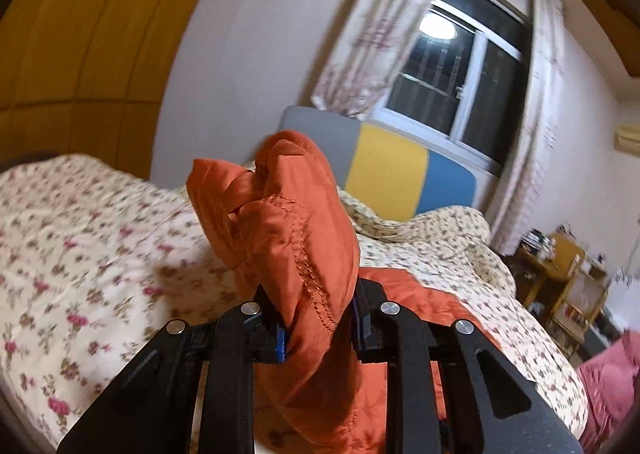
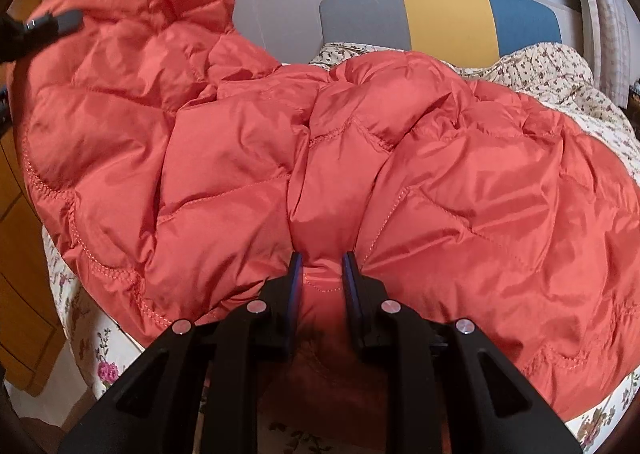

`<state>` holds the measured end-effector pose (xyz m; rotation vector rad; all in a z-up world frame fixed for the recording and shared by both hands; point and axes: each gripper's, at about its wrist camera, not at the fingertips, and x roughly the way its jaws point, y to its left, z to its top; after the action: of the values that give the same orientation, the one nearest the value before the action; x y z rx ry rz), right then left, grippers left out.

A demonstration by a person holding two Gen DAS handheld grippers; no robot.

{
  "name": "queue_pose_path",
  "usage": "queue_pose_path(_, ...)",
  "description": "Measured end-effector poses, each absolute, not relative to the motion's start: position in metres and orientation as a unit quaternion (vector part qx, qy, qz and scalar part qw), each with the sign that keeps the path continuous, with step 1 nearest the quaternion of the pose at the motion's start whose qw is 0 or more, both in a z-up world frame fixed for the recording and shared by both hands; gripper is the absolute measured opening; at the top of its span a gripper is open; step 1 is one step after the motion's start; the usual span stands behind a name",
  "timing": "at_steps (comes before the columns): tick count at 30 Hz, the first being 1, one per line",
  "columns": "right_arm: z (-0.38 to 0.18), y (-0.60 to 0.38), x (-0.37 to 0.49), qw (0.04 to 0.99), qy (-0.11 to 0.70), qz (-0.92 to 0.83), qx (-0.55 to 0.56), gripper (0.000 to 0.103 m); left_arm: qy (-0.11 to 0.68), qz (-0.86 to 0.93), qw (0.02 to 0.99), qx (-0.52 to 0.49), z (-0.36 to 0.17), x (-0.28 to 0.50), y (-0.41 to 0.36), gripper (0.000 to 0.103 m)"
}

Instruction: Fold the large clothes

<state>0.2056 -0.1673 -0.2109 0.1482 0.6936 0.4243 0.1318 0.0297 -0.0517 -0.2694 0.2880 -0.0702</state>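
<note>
1. Two grippers pinch one orange quilted jacket spread over a flowered bedspread.
2. Left gripper: fingers pressed onto a bunched stitched edge, which rises straight ahead of its tips.
3. Right gripper: fingers squeezing a fold at the near hem; the jacket spreads ahead and to both sides.

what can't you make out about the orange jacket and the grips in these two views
- Left wrist view: the orange jacket bunches over the left hand-held gripper, hiding what garment part is pinched.
- Right wrist view: jacket fabric covers the right hand-held gripper tips.
- Sleeves, zipper: buried in folds.
- Floral bedspread: motion-blurred.
</note>
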Motion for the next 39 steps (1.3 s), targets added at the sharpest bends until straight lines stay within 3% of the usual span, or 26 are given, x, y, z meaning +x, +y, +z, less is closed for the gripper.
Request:
queue_pose_path(8, -0.210, -0.186, 0.213, 0.898, 0.350, 0.231, 0.134, 0.021, 0.136, -0.098, 0.983, -0.070, -0.040, 0.130, -0.024, 0.023)
queue_pose_path(15, -0.197, -0.242, 0.192, 0.883, 0.324, 0.229, 0.252, 0.026, 0.149, -0.131, 0.980, 0.001, -0.046, 0.137, -0.073, 0.023)
queue_pose_path(26, -0.192, -0.356, 0.144, 0.907, 0.297, 0.097, 0.280, 0.030, 0.169, -0.179, 0.968, 0.051, -0.066, 0.146, -0.126, 0.023)
queue_pose_path(39, -0.192, -0.406, 0.124, 0.899, 0.293, 0.072, 0.316, 0.034, 0.219, -0.265, 0.932, 0.113, -0.126, 0.155, -0.207, 0.023)
